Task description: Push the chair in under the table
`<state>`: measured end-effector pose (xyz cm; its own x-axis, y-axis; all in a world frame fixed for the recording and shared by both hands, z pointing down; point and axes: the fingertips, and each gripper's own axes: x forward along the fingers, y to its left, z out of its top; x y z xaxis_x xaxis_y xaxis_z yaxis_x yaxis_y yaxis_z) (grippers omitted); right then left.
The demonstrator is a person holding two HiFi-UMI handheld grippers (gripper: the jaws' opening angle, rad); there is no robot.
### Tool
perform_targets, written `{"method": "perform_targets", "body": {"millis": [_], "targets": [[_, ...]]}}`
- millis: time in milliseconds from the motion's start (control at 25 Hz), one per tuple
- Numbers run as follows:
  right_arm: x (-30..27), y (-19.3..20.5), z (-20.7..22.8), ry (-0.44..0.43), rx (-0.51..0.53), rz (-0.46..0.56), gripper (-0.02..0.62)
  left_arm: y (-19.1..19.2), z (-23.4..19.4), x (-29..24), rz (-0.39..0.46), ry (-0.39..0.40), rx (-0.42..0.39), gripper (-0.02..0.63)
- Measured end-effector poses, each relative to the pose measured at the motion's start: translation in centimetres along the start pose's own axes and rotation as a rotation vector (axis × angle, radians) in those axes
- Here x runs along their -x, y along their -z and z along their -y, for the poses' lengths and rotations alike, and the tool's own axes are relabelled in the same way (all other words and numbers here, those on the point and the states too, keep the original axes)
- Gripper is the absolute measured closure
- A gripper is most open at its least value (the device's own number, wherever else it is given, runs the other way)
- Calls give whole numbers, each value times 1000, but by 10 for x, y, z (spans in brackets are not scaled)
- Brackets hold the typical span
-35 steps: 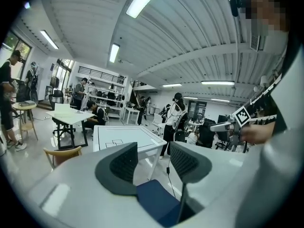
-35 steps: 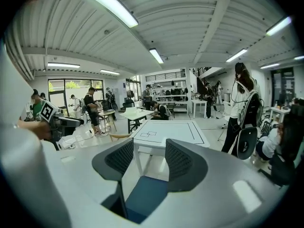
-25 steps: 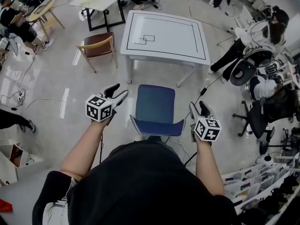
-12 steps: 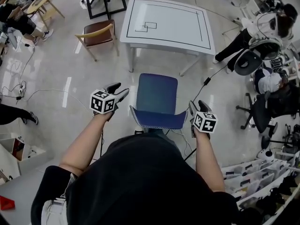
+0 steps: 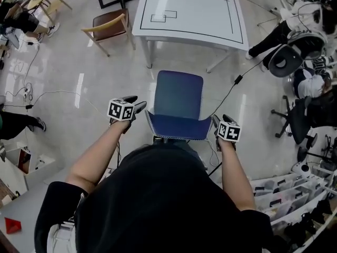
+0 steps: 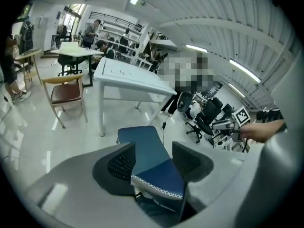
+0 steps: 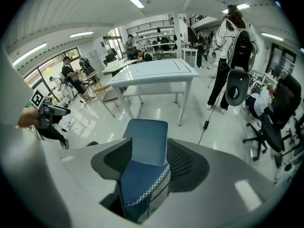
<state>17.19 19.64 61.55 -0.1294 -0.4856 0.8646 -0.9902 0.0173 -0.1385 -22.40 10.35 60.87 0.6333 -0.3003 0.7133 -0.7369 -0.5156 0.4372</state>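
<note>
- Chair [image 5: 178,96], blue, is stood on the pale floor [image 5: 105,83] facing the white table [image 5: 195,9]. Its seat is just short of the table's near edge and not under it.
- Its backrest [image 5: 179,126] is turned towards the person [image 5: 168,204], who is seen close behind it.
- Left gripper [image 5: 135,103] is held at the backrest's left end. Its fingers [image 6: 121,163] are spread apart, and the backrest's stitched upper edge is seen in the gap.
- Right gripper [image 5: 221,120] is held at the backrest's right end. Its fingers [image 7: 183,163] are likewise apart, with the backrest's corner lying between them.
- Whether any finger is pressed against the fabric cannot be told.
- A wooden chair [image 5: 109,28] is seen left of the table.
- A black cable [image 5: 231,88] is laid over the floor at its right.
</note>
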Motion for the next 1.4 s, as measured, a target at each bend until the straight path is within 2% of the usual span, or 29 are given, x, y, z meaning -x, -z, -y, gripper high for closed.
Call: {"method": "perform_targets", "body": {"millis": [360, 480, 680, 800, 1120, 1400], "targets": [[-48, 39, 20, -24, -28, -145, 321, 62, -23, -56, -178, 3, 143, 222], [-59, 53, 27, -28, -42, -186, 315, 85, -22, -70, -238, -3, 168, 213], [-84, 72, 35, -31, -79, -256, 310, 112, -27, -94, -306, -11, 261, 204], [-94, 89, 40, -19, -103, -307, 301, 129, -28, -104, -355, -20, 282, 195], [-121, 126, 50, -29, -192, -423, 265, 163, -22, -127, -448, -11, 370, 162], [-137, 160, 43, -76, -336, -498, 247, 192, -19, -142, -500, -8, 515, 152]]}}
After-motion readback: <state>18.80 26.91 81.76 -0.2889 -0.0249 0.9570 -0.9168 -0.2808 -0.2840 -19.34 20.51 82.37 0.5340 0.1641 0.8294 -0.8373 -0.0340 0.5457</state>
